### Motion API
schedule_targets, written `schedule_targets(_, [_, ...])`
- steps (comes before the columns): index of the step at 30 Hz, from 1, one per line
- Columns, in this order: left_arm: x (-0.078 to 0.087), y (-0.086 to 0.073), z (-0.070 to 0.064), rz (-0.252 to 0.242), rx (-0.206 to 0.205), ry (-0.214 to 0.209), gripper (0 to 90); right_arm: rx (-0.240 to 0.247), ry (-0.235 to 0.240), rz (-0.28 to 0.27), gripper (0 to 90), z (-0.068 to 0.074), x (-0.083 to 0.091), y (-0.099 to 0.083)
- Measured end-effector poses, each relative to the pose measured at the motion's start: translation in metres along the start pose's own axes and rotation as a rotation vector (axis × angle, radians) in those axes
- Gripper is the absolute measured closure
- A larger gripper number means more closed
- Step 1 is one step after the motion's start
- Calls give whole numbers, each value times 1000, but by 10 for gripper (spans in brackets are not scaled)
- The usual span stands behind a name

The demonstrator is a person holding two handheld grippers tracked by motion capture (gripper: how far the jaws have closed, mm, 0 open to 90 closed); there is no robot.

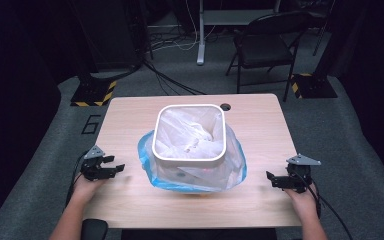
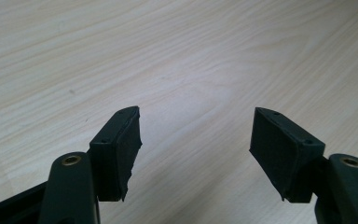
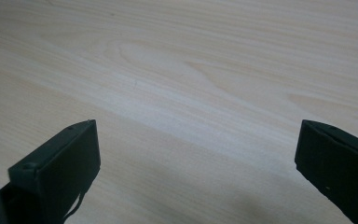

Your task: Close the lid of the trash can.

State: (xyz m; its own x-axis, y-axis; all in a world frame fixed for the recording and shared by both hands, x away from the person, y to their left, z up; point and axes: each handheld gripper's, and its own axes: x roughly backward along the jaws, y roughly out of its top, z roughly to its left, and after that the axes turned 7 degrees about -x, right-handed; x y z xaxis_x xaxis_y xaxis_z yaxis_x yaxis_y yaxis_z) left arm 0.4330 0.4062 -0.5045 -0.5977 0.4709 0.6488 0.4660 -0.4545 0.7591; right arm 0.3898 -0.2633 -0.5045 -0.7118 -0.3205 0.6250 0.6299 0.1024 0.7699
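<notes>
A light wooden rectangular table (image 1: 130,200) carries, at its middle, a white square plastic bin (image 1: 189,134) lined with a clear plastic bag whose blue-edged skirt (image 1: 147,167) spills down round the bin's sides. The bin sits between the two grippers and well apart from each, with bare tabletop on either side of it. The left gripper (image 1: 114,166) rests near the table's left edge and the right gripper (image 1: 271,178) near its right edge, each pointing inward with its black jaws spread wide over bare wood, holding nothing.
</notes>
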Motion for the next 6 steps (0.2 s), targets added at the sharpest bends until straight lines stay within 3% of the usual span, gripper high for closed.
schedule_targets(2, [-1, -2, 3, 23, 18, 10, 320, -11, 23, 10, 0, 0, -1, -2])
schedule_targets(6, [-6, -5, 6, 48, 27, 22, 281, -32, 19, 0, 0, -2, -5, -5])
